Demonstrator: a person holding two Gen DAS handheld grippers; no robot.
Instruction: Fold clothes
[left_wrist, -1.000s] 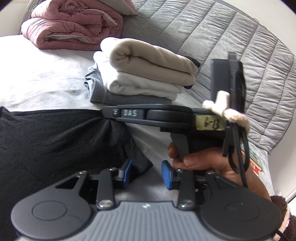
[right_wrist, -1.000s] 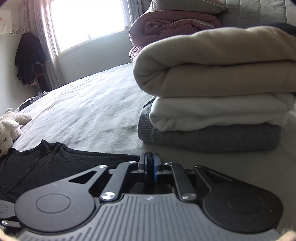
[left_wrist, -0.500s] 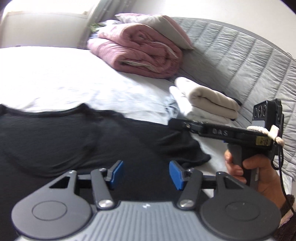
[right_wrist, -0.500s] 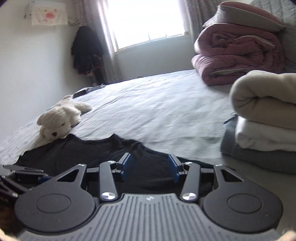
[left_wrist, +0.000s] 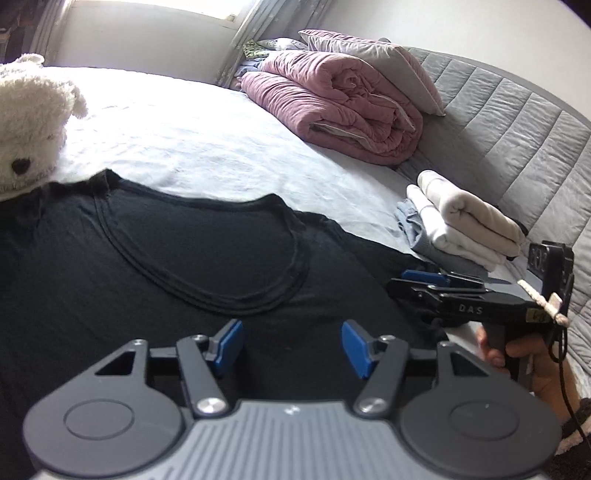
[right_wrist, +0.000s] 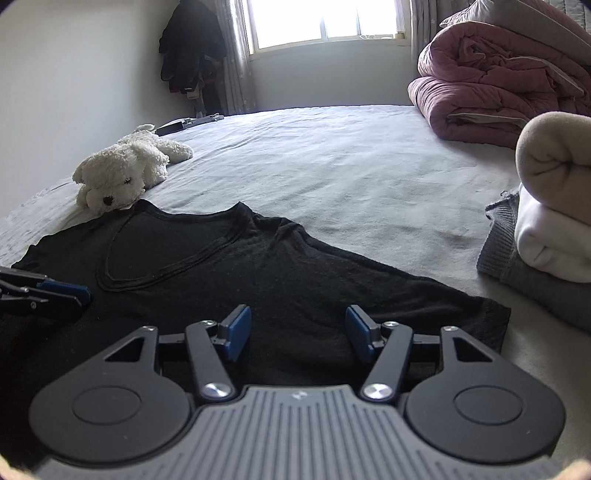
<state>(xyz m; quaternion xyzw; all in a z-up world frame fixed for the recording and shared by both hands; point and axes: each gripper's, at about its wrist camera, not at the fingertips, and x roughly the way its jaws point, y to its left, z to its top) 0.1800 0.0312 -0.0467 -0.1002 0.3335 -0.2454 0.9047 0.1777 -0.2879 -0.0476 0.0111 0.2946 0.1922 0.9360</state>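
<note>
Black T-shirt (right_wrist: 229, 280) lies spread flat on the bed (right_wrist: 351, 177), neckline toward the white plush dog (right_wrist: 122, 173) at left. Left hand-held gripper (left_wrist: 291, 347) and right hand-held gripper (right_wrist: 297, 334) both hover over it, jaws apart, gripping nothing. Folded stack (right_wrist: 546, 229) sits at right. Likely pre-fold: next needs a pinch on sleeve or hem. Hem is cut off, lower frame.

I'm looking across the bed (right_wrist: 332, 166), its pale sheet lightly wrinkled. A black shirt (right_wrist: 229, 280) lies spread flat on the near part, neckline facing up. A white plush dog (right_wrist: 125, 170) rests at the shirt's far left corner. To the right sits a stack of folded clothes (right_wrist: 546, 236), and further back, a rolled pink quilt (right_wrist: 491, 88).
</note>
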